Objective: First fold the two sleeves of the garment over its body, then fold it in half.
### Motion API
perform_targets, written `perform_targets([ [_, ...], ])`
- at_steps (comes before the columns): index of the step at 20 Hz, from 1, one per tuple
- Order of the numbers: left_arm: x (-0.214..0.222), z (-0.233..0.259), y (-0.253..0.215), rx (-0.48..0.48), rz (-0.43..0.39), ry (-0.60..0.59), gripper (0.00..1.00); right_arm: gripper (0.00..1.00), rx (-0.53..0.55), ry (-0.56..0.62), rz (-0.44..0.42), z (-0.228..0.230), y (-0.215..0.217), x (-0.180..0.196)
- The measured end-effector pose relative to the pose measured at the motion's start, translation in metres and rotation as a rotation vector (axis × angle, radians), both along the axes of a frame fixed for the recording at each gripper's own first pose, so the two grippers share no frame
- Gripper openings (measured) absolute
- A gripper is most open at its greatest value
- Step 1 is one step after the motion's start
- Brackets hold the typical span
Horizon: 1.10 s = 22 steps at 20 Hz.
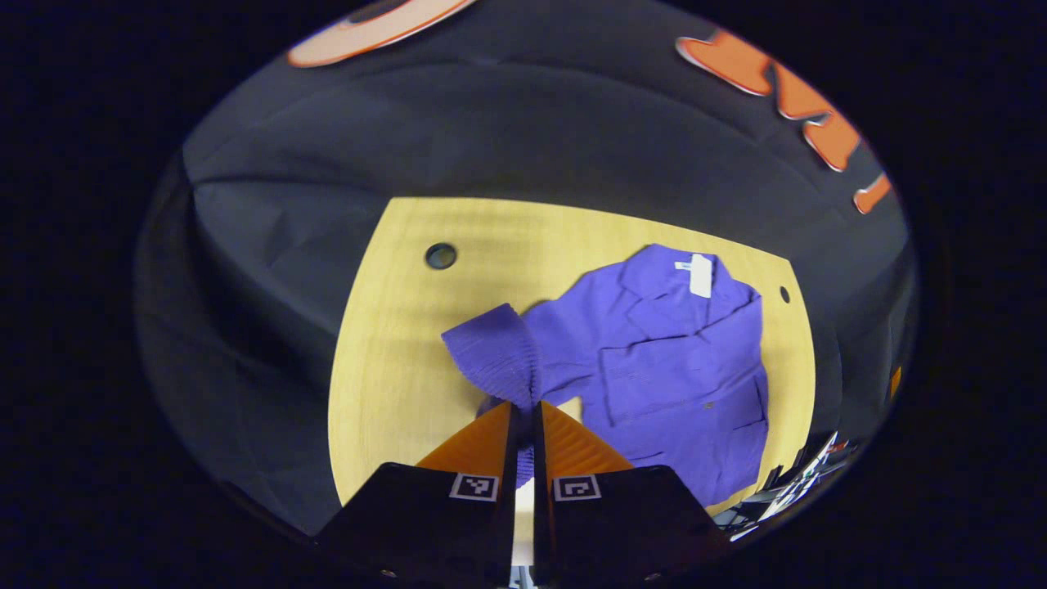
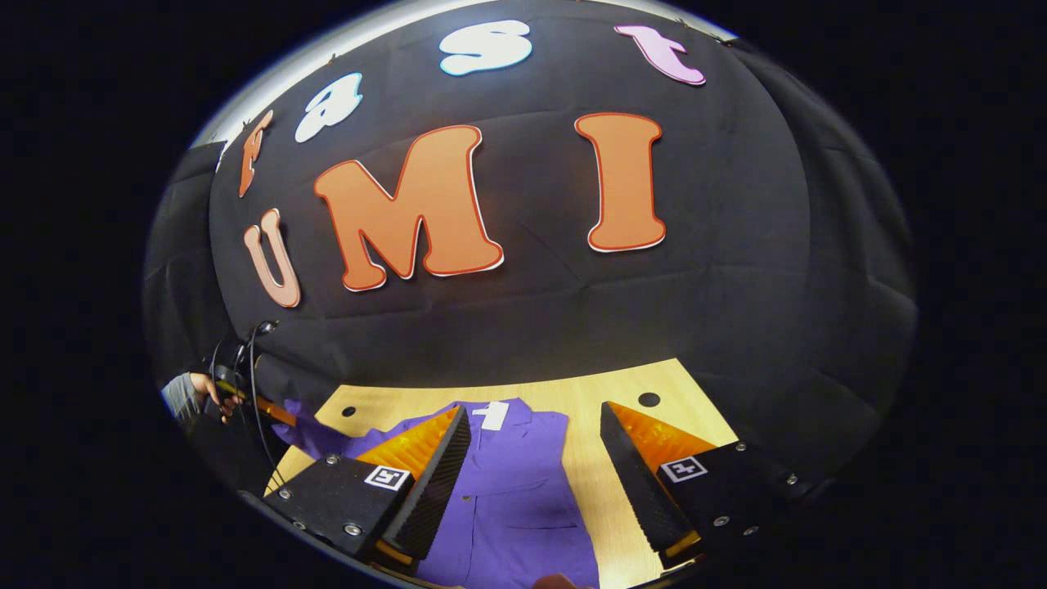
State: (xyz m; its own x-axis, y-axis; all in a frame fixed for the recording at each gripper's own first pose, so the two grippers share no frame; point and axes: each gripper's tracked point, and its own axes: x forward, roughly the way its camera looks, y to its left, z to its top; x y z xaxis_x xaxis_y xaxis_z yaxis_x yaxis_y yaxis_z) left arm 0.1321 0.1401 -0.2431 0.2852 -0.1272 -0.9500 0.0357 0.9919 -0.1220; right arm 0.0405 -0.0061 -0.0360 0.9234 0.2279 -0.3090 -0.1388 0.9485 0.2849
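A purple garment lies flat on the pale wooden table, a white tag at its collar on the far side. My left gripper is shut on the ribbed cuff of one sleeve, which lifts off the table toward me. In the right gripper view the garment lies below my right gripper, which hangs open with its fingers wide apart and nothing between them. At that view's far left a hand holds the left gripper with the raised sleeve.
The table has a round hole near its far left and a smaller one by the collar. Black cloth walls close the booth behind and beside the table. Bare wood lies to the garment's right.
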Motion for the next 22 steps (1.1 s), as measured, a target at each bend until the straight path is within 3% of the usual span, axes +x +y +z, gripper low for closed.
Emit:
perform_targets([
  [3,0.016,0.032,-0.056,0.000,-0.078,-0.042,0.10,1.00,0.010,-0.011,-0.004,-0.002,-0.023,-0.003],
  [4,0.019,0.041,-0.075,-0.001,-0.108,-0.054,0.10,0.95,0.018,-0.013,-0.007,-0.002,-0.031,-0.005],
  [7,0.030,0.060,-0.138,-0.018,-0.180,-0.082,0.10,0.95,0.027,-0.014,-0.018,-0.006,-0.055,-0.004],
  [15,0.032,0.065,-0.311,-0.095,-0.334,-0.081,0.10,0.95,0.070,0.001,-0.041,-0.024,-0.107,-0.017],
  [19,0.037,0.053,-0.379,-0.129,-0.360,-0.089,0.10,0.95,0.054,0.024,-0.025,-0.042,-0.120,-0.021],
  [22,0.035,0.051,-0.418,-0.200,-0.361,-0.096,0.22,0.95,0.045,0.045,-0.005,-0.050,-0.119,-0.022],
])
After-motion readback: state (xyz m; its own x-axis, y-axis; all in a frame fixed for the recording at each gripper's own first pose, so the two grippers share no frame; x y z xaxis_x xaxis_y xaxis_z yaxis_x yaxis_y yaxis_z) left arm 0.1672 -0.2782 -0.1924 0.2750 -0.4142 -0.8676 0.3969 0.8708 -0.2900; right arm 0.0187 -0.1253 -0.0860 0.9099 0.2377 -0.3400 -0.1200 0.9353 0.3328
